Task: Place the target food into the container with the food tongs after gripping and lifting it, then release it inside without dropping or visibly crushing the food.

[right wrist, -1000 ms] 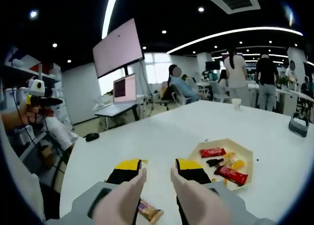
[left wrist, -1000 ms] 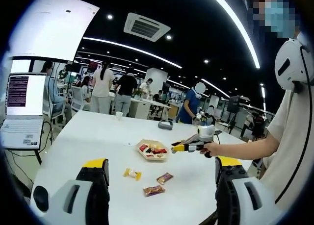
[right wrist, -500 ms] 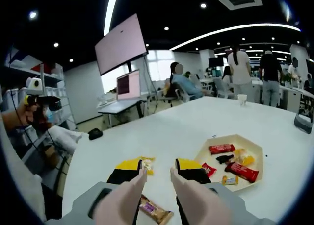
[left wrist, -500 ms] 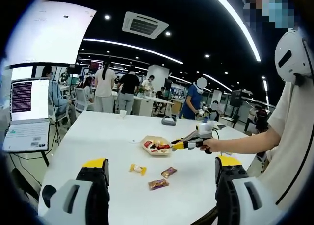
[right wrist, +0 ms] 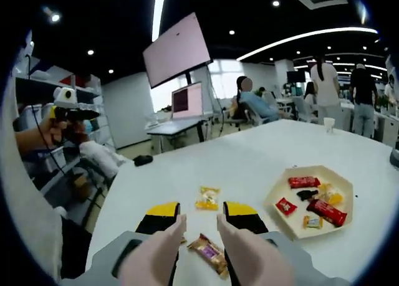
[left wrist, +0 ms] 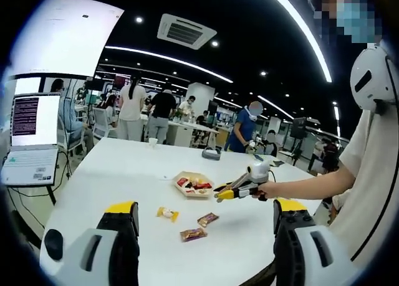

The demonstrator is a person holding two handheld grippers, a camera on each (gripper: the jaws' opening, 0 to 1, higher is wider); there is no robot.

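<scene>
The right hand-held gripper [right wrist: 198, 227] hangs over the counter [right wrist: 249, 161], jaws apart and empty. A wrapped snack [right wrist: 209, 253] lies on the counter between the jaws; a yellow candy [right wrist: 207, 197] sits just beyond. The tray [right wrist: 310, 205], already holding several snacks, is off to the right. The left hand-held gripper [left wrist: 206, 220] is held well back, jaws wide apart, idle. Judgement: the pick is not yet made. Lower straight over the snack, centre it, close gently on the wrapper, lift clear before swinging to the tray.
</scene>
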